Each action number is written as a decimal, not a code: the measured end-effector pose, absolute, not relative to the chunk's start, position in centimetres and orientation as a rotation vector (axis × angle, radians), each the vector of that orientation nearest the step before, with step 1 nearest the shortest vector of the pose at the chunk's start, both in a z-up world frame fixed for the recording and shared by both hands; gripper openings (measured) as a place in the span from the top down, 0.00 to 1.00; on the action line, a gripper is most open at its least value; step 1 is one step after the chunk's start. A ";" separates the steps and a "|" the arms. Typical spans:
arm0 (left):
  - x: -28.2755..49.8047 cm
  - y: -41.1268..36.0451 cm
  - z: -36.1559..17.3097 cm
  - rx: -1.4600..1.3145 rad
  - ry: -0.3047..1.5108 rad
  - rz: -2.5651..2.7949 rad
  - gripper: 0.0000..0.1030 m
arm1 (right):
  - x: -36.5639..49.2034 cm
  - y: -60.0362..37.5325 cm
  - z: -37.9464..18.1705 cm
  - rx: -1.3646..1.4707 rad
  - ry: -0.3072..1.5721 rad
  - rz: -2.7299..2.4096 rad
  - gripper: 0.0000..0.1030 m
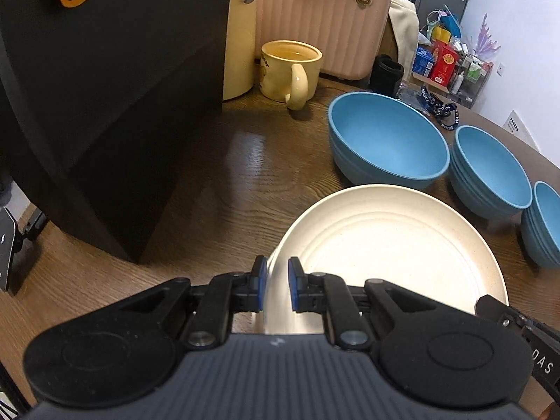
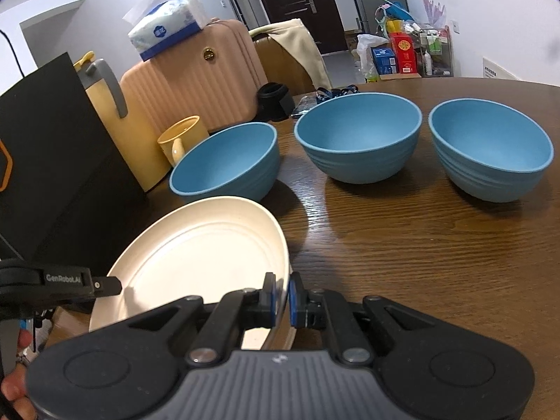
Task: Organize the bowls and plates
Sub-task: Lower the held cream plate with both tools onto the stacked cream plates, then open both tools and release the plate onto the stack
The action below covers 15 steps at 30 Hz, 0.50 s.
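While the cream plate (image 1: 385,245) is pinched at opposite near rims by left gripper (image 1: 276,280) and right gripper (image 2: 281,297), three blue bowls (image 2: 360,136) lie beyond, far right.

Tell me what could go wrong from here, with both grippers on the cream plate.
1. The left gripper and right gripper pinch only the cream plate's rim; uneven movement could twist it free.
2. The nearest blue bowl sits just beyond the plate's far edge; pushing forward could knock it toward the yellow mug.
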<state>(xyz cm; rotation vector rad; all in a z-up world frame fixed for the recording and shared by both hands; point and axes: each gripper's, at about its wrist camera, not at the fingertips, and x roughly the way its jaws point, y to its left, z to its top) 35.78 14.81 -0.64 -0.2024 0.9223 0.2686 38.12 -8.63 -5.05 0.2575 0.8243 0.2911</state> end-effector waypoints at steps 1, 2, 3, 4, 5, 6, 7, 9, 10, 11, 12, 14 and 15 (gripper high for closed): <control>35.8 14.8 -0.7 -0.201 0.922 0.269 0.87 | 38.1 -8.5 -5.1 0.255 0.824 0.291 0.93; 35.8 14.9 -0.8 -0.199 0.922 0.270 0.87 | 38.1 -8.6 -5.2 0.253 0.824 0.291 0.93; 35.9 15.0 -0.9 -0.199 0.923 0.270 0.87 | 38.1 -8.5 -5.2 0.251 0.824 0.292 0.93; 36.0 15.1 -1.1 -0.201 0.925 0.269 0.87 | 38.1 -8.4 -5.3 0.247 0.823 0.293 0.93; 36.0 15.2 -1.2 -0.202 0.926 0.269 0.87 | 38.2 -8.3 -5.3 0.241 0.822 0.293 0.93; 36.1 15.3 -1.3 -0.203 0.929 0.269 0.87 | 38.2 -8.1 -5.4 0.235 0.820 0.292 0.93; 36.1 15.3 -1.5 -0.204 0.930 0.269 0.87 | 38.2 -8.0 -5.4 0.229 0.819 0.291 0.93; 36.2 15.4 -1.7 -0.201 0.932 0.270 0.87 | 38.3 -7.7 -5.5 0.219 0.817 0.288 0.93; 36.2 15.4 -1.7 -0.199 0.933 0.270 0.87 | 38.3 -7.7 -5.5 0.216 0.817 0.286 0.93; 36.1 15.4 -1.8 -0.198 0.933 0.271 0.87 | 38.3 -7.7 -5.5 0.214 0.816 0.286 0.93; 36.2 15.4 -1.8 -0.197 0.933 0.270 0.87 | 38.3 -7.6 -5.5 0.210 0.815 0.286 0.93; 36.2 15.4 -1.8 -0.196 0.934 0.269 0.87 | 38.3 -7.6 -5.5 0.207 0.814 0.284 0.93; 36.2 15.5 -1.9 -0.196 0.934 0.269 0.87 | 38.3 -7.5 -5.6 0.206 0.814 0.284 0.93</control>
